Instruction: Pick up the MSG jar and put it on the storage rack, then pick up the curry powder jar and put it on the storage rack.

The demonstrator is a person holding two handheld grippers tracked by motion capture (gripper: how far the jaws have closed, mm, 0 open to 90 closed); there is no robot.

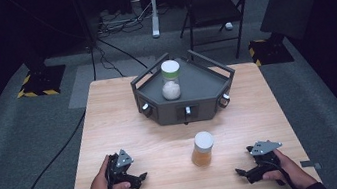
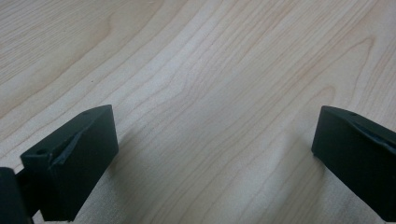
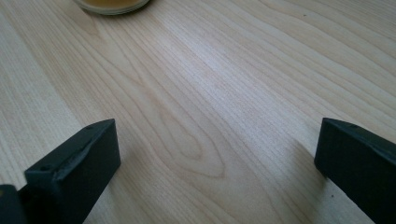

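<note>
A jar of amber contents with a white lid point(image 1: 203, 148) stands on the wooden table point(image 1: 126, 131) in front of a dark grey tray point(image 1: 205, 81). A second jar with white contents and a white lid point(image 1: 171, 79) stands inside that tray. My left gripper point(image 1: 139, 179) rests near the table's front left, open, with bare wood between its jaws point(image 2: 215, 140). My right gripper point(image 1: 241, 173) lies at the front right, open, with nothing between its jaws point(image 3: 217, 144). The amber jar's base point(image 3: 112, 4) shows at the top edge of the right gripper view.
The tray has raised rails and sits at the table's far middle. Beyond the table are a folding chair point(image 1: 213, 2), stand bases with yellow-black tape point(image 1: 38, 83), and cables point(image 1: 115, 57) on the grey carpet.
</note>
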